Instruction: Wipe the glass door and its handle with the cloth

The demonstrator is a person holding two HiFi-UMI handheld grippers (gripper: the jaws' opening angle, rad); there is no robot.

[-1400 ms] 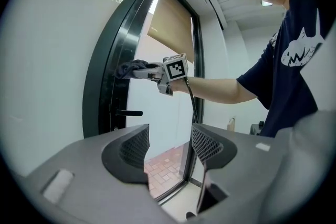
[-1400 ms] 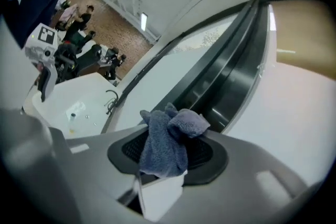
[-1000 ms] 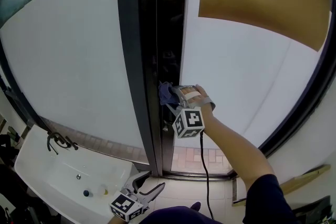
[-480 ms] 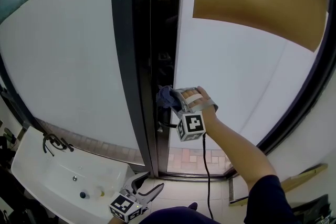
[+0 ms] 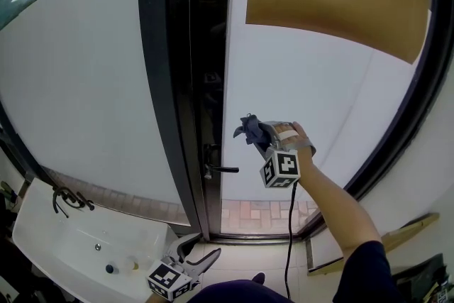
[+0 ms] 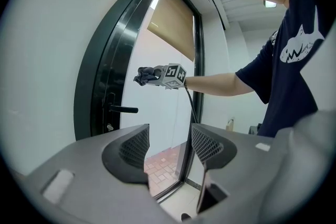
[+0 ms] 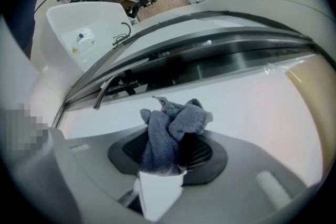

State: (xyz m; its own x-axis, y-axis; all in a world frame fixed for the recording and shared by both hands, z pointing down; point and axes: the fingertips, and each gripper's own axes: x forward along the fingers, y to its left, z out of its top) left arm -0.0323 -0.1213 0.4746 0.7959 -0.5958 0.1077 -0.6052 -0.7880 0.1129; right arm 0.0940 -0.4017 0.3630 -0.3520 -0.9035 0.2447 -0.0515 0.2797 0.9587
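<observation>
**Cloth has come off the door edge, and the handle looks untouched**

Head view: the right hand-held gripper [image 5: 257, 133] is clamped on the bunched blue cloth [image 5: 247, 128]. A second ago the cloth sat higher, straight above the handle [image 5: 221, 168] at the door's edge. Now it's up and to the right of the handle, in front of the white glass door [image 5: 312, 74]. The left hand-held gripper [image 5: 201, 252] hangs well below the handle and isn't doing anything.

Left gripper view: its jaws are apart with nothing between them [image 6: 169, 147]. From here the cloth [image 6: 140, 79] sits above the handle [image 6: 122, 109] and apart from it.

Right gripper view: the jaws are pinched on the cloth [image 7: 170, 131], which points at the glass [image 7: 257, 107]. The handle [image 7: 105, 91] is off to the upper left. I can't tell if the cloth is actually touching the pane.

My read: the edge pass above the handle is done and the wipe is moving onto the pane. The handle itself probably still needs doing.
</observation>
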